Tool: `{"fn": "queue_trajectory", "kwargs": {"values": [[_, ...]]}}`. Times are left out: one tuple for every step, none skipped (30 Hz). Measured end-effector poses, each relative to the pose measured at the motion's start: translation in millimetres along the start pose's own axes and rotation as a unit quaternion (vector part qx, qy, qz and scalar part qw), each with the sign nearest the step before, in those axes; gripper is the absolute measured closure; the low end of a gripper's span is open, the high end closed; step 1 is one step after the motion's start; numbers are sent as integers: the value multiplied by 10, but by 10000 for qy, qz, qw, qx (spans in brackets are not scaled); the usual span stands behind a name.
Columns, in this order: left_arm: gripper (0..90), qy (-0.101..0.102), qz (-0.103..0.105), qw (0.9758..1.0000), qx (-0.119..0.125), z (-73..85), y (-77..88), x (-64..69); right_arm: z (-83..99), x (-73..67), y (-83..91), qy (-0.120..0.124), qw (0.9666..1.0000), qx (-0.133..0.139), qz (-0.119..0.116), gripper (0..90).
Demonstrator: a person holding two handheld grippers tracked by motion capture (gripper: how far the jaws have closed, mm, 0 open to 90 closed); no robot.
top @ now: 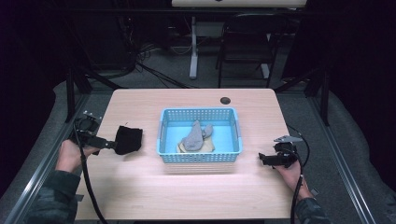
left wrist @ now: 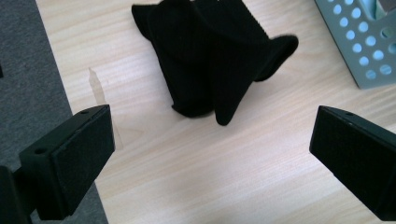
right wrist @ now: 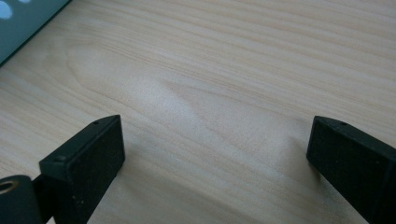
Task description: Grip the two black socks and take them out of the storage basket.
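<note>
**Black cloth loose on table, both grippers open**

Black cloth (left wrist: pixel 210 60) lies crumpled on the table (top: pixel 196 191), left of the blue basket (top: pixel 201 156). Left gripper (left wrist: pixel 210 154) jaws spread wide, apart from the cloth. Right gripper (right wrist: pixel 215 158) wide open over bare wood. Basket holds grey fabric (top: pixel 195 137), possibly a sock.

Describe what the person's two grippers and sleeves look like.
Both the left gripper and the right gripper are black, with two blocky flat-faced jaws. A black cable trails from each, and the right carries a grey three-cornered plate. The sleeves are a dark camouflage pattern.
</note>
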State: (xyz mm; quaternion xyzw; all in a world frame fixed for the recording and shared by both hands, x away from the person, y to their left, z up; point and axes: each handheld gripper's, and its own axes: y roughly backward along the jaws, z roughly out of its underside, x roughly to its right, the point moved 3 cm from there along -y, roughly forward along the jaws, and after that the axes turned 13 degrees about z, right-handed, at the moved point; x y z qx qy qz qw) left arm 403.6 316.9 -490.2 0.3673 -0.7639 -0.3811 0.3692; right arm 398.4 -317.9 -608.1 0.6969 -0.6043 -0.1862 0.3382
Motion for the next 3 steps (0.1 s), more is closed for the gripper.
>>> {"fn": "queue_trajectory", "kwargs": {"values": [[2, 68, 53, 9999, 66, 71, -19, -17, 0, 0, 0, 1, 10000, -1, 0, 36], [2, 68, 53, 9999, 66, 71, -19, -17, 0, 0, 0, 1, 10000, -1, 0, 36], [2, 95, 37, 9999, 116, 104, -34, -26, 0, 0, 0, 0, 10000, 0, 2, 36]]}}
